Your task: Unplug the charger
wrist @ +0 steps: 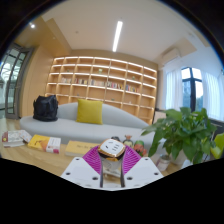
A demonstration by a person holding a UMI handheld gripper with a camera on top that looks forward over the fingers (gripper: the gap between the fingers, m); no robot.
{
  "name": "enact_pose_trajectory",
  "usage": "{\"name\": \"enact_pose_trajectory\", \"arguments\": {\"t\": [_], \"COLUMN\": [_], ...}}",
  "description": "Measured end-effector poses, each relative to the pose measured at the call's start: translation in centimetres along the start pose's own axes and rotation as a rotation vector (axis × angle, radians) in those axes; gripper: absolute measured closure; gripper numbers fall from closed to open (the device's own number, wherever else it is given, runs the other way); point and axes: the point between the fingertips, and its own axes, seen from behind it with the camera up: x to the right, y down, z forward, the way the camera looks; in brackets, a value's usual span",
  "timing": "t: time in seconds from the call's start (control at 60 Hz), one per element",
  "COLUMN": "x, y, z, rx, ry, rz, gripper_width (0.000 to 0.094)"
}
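Note:
My gripper (112, 160) points out into a living room, raised well above the table. Between its magenta pads (93, 159) sits a white charger plug (111, 147) with a dark face marking and a tan edge, tilted slightly. Both fingers press against its sides, so the gripper is shut on the charger and holds it in the air. No socket or power strip shows near it, and no cable is visible.
A low table (50, 145) with books and papers lies beyond the fingers to the left. A white sofa (80, 122) with a yellow cushion (89, 111) and a dark bag (45, 108) stands behind. A leafy green plant (183, 132) is close on the right. Bookshelves (105, 85) line the back wall.

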Motion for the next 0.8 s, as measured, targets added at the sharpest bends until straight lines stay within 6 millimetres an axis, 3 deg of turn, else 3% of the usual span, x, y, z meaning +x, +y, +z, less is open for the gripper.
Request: {"name": "enact_pose_trajectory", "arguments": {"t": [0.033, 0.1, 0.15, 0.2, 0.217, 0.267, 0.317, 0.35, 0.5, 0.533, 0.683, 0.8], "x": [0.4, 0.5, 1.7, 3.7, 4.4, 6.2, 8.1, 8.6, 11.5, 11.9, 12.2, 12.6], "y": [-5.5, -12.2, -15.2, -17.1, -17.0, -15.0, -9.8, -7.6, 8.9, 11.2, 17.6, 18.6], "z": [0.0, -1.2, -1.7, -2.2, -2.1, -2.1, -1.9, -1.4, -1.1, -1.5, -2.1, -1.7], "rx": [0.078, 0.140, 0.166, 0.182, 0.181, 0.148, 0.081, 0.012, -0.279, -0.328, -0.452, -0.457], "ry": [-0.001, -0.062, -0.074, -0.051, -0.042, -0.023, -0.015, -0.007, 0.023, 0.025, 0.017, 0.022], "rz": [0.000, 0.102, 0.123, 0.097, 0.087, 0.068, 0.058, 0.056, 0.036, 0.044, 0.095, 0.117], "gripper_width": [0.0711, 0.0711, 0.0712, 0.0712, 0.0713, 0.0712, 0.0712, 0.0712, 0.0688, 0.0673, 0.0563, 0.0485]}}
